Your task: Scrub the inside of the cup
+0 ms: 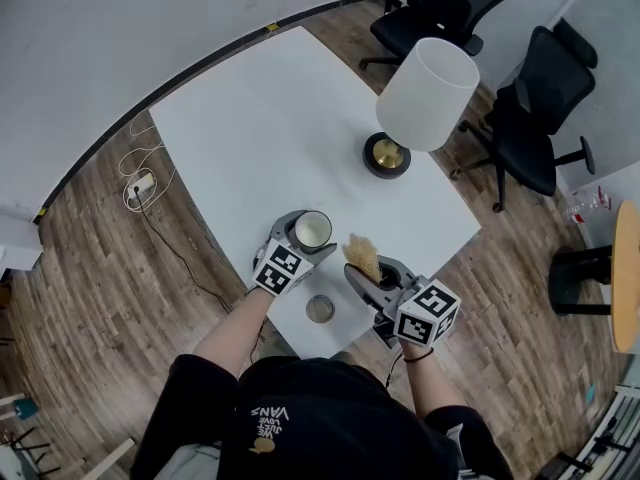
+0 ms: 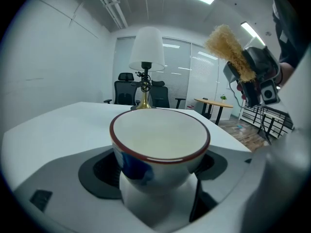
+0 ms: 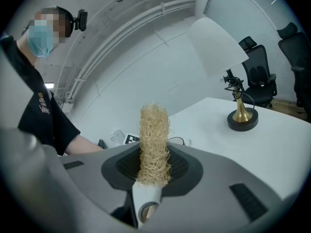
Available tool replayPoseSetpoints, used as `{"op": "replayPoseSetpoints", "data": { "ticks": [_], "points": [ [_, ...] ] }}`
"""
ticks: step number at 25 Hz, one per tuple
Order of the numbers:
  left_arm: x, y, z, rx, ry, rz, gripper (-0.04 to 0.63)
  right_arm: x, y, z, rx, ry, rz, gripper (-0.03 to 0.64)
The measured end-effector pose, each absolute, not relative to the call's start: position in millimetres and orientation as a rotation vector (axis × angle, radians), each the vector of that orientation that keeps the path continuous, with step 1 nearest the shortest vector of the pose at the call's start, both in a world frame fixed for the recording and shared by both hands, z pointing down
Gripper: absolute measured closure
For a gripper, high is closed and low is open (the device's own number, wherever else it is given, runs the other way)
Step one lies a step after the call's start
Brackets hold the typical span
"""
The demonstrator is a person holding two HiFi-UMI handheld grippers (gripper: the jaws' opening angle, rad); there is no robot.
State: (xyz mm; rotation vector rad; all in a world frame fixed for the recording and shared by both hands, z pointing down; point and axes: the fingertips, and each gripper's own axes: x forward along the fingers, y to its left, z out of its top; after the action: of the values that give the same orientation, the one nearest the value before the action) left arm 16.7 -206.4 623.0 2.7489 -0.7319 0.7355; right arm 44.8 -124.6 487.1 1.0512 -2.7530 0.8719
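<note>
My left gripper (image 1: 300,236) is shut on a white cup (image 1: 312,230) with a dark red rim and a blue patch on its side; the cup (image 2: 159,144) sits upright between the jaws, its inside bare. My right gripper (image 1: 372,276) is shut on a tan fibre scrubber (image 1: 362,257), held up to the right of the cup and apart from it. The scrubber (image 3: 154,143) stands straight up from the jaws on a white handle. From the left gripper view the scrubber (image 2: 228,50) hangs above and right of the cup.
A white table (image 1: 260,138) lies below. A lamp with a white shade (image 1: 428,92) and brass base (image 1: 386,154) stands at its right side. A small round lid (image 1: 320,309) lies near the front edge. Black office chairs (image 1: 530,128) stand beyond. A cable and plug (image 1: 142,182) lie on the wood floor.
</note>
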Motion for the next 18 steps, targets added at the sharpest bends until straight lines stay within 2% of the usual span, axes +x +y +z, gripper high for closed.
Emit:
{"op": "replayPoseSetpoints", "data": {
  "ticks": [8, 18],
  "points": [
    [10.2, -204.6, 598.9, 2.769, -0.782, 0.665, 0.192, 44.1, -125.6, 479.1, 1.04, -2.771, 0.852, 0.523],
    [-4.1, -186.5, 524.8, 2.842, -0.872, 0.457, 0.192, 31.6, -125.9, 463.9, 0.984, -2.814, 0.793, 0.523]
  ]
}}
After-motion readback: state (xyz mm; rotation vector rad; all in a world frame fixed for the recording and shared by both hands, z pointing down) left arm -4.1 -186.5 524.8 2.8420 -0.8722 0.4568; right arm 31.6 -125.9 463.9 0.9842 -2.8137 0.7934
